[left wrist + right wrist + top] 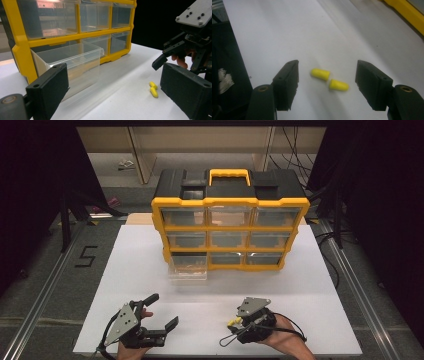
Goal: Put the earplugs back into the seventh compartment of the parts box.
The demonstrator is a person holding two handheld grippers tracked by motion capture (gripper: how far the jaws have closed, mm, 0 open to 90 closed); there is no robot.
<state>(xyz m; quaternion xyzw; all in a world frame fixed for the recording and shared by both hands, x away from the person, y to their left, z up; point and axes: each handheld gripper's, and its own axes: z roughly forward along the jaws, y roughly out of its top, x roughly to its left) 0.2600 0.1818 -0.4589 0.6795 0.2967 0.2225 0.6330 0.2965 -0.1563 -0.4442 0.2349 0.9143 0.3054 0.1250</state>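
Two yellow foam earplugs (320, 74) lie end to end on the white tabletop (310, 320), directly between the jaws of my right gripper (327, 72). The jaws stand apart on either side and do not touch the earplugs. In the high view the right gripper (234, 324) sits near the front edge with the earplugs (231, 323) at its tips. My left gripper (162, 311) rests at the front left, open and with nothing between its jaws. From the left gripper view (113, 75) the earplugs (153, 89) lie to the right on the table.
A yellow and black drawer organizer (230, 227) stands at the back of the table. Its bottom-left clear drawer (188, 270) is pulled out toward me, close ahead in the left gripper view (70, 62). Bare white surface lies between the grippers and the organizer.
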